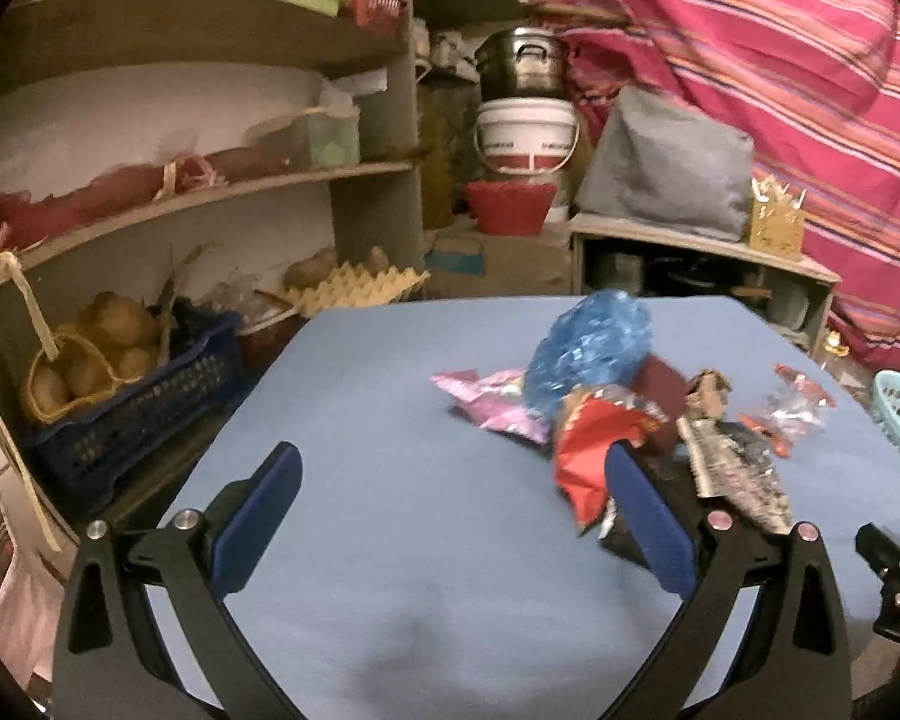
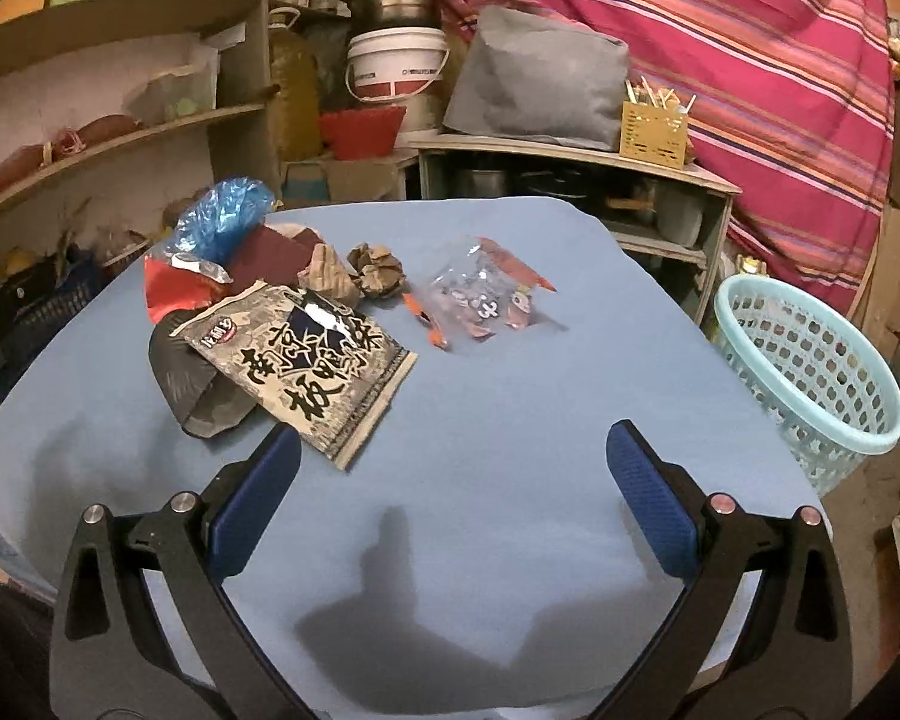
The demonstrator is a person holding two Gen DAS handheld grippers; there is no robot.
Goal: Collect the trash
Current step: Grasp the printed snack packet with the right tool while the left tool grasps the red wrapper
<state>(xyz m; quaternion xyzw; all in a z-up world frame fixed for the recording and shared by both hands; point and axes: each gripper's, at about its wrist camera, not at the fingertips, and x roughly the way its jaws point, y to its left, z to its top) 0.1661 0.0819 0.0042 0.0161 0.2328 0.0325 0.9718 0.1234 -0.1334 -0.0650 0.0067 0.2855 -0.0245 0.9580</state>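
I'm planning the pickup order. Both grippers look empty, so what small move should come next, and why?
Probably ease the open right gripper forward onto the black-and-white wrapper: it lies nearest its fingers, and the light blue basket stands on that side. The left gripper is open too.

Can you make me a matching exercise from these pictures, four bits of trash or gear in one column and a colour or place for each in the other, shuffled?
Things:
1. plastic bag
2. paper ball
3. basket
4. noodle packet

Descriptions:
A. brown and crumpled, mid-table
B. pale turquoise, beside the table's right edge
C. blue, at the far left end of the trash pile
D. black and white print, flat, nearest the right gripper

Pairs: 1-C, 2-A, 3-B, 4-D
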